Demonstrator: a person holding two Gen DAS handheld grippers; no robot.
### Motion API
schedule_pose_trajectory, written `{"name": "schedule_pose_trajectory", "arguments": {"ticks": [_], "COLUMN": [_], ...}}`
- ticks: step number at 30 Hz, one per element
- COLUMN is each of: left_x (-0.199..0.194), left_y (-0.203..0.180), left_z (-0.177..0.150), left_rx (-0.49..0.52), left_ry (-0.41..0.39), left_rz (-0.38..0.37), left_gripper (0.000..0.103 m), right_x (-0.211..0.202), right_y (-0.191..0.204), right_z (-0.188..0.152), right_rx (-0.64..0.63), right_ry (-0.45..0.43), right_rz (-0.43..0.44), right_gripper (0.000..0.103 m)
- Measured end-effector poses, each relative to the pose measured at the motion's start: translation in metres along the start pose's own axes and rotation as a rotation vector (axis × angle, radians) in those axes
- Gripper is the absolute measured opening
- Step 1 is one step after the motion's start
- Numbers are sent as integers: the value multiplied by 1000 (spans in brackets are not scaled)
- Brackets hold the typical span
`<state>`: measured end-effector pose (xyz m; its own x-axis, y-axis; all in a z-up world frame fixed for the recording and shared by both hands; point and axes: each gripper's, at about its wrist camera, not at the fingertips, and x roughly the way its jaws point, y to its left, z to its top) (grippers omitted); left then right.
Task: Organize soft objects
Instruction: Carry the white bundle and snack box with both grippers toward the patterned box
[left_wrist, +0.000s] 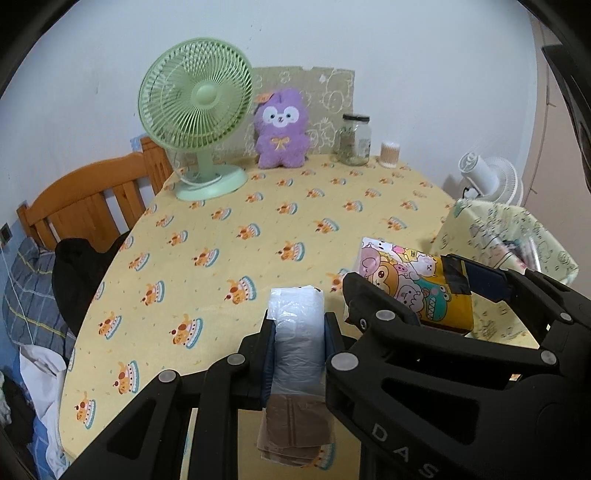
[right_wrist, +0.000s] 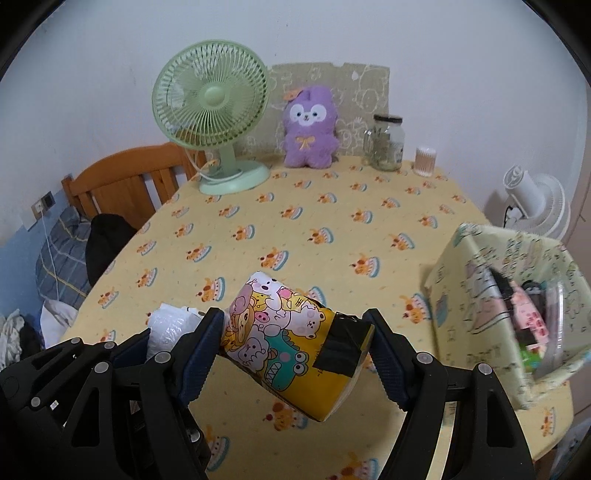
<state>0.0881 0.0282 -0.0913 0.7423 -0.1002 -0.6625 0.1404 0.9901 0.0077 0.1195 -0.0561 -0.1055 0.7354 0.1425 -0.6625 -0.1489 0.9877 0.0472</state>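
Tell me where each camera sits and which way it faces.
Left wrist: on the left hand-held gripper, looking down over the table; its jaws pinch a plastic packet.
Right wrist: on the right hand-held gripper, same heading; its jaws clamp a cartoon pouch.
Shared: green fan, purple plush, jar, fabric bin.

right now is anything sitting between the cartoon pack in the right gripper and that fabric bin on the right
Nothing visible. The right gripper holds the cartoon pack above the tablecloth, and the fabric bin stands to its right with only bare cloth between them. The bin already holds some things.
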Motion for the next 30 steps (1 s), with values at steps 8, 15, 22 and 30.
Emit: {"name": "schedule_pose_trajectory", "arguments": {"ticks": [8, 15, 22, 30], "left_x": [-22, -35, -46, -52], "left_y": [-10, -15, -18, -26], "left_z": [12, 25, 38, 48], "left_rx": [0, 5, 16, 13], "left_ry": [-39, -59, -87, -108], "left_rz": [9, 8, 18, 22], "left_gripper": [23, 23, 23, 23], "right_x": [-29, -44, -58, -66], "right_y": [-7, -11, -12, -17], "right_z": [11, 24, 37, 48], "right_rx": [-11, -15, -13, -15], "right_ry": [-42, -60, -92, -114], "right_rz": [-1, -6, -1, 0], "right_gripper": [78, 78, 78, 78]}}
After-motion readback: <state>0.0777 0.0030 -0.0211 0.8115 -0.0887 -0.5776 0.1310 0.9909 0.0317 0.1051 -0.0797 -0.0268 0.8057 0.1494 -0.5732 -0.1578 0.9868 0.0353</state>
